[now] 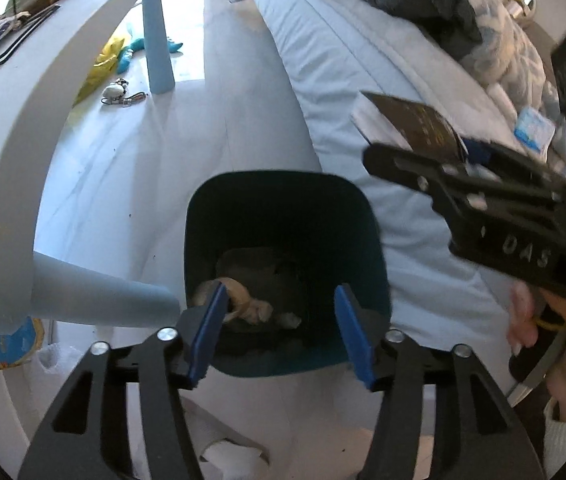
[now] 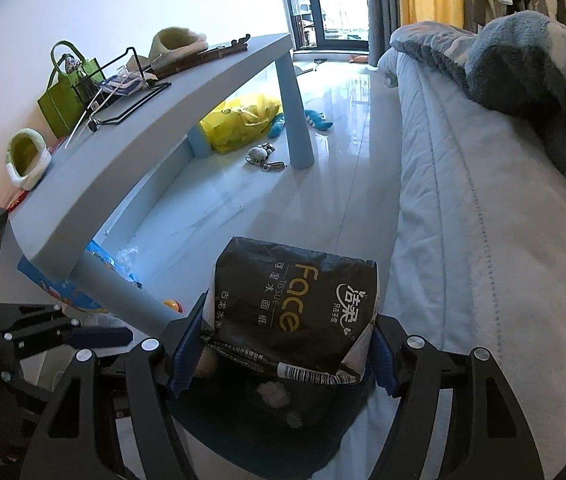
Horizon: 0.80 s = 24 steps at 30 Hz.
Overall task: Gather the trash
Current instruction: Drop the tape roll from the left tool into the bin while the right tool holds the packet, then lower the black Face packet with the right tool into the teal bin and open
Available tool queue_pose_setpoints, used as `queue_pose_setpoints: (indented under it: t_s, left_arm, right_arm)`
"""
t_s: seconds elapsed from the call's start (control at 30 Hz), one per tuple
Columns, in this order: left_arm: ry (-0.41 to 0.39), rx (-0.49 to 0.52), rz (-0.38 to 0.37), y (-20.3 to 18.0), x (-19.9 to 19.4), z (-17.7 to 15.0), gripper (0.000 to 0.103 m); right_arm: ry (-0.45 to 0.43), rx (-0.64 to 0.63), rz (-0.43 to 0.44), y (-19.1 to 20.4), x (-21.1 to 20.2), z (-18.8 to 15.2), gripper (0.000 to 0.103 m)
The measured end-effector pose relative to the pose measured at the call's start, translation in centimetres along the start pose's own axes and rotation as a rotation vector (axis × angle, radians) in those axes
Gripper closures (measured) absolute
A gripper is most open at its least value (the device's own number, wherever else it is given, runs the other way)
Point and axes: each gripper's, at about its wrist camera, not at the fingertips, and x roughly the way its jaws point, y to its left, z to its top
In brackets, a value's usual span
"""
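A dark teal trash bin (image 1: 283,200) stands on the floor between the bed and the table, with crumpled tissues and peel (image 1: 243,304) inside. My left gripper (image 1: 281,334) is open and empty, held over the bin's near rim. My right gripper (image 2: 283,356) is shut on a black "Face" tissue pack (image 2: 295,300) and holds it above the bin (image 2: 243,432). In the left wrist view the right gripper (image 1: 435,160) comes in from the right with the pack (image 1: 415,124) over the bed edge.
A light blue table (image 2: 143,128) stands to the left with slippers, a green bag and a wire rack on top. A yellow bag (image 2: 243,120), a blue toy and keys lie on the floor beneath. The bed (image 2: 483,240) with a rumpled blanket runs along the right.
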Motion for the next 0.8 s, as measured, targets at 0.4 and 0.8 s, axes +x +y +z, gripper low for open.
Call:
queue_pose_setpoints:
  t_s: [0.4,0.8]
  left_arm:
    - [-0.034,-0.010,0.014,1.0,-0.9,-0.2,0.053]
    - [-0.167,-0.001,-0.029,0.8,-4.4,0.3,0.061]
  right_arm:
    - [0.052,-0.014,-0.013,0.8,2.5,-0.2,0.032]
    - [0.190,-0.025,-0.038,1.6,6.7,-1.8,0.032]
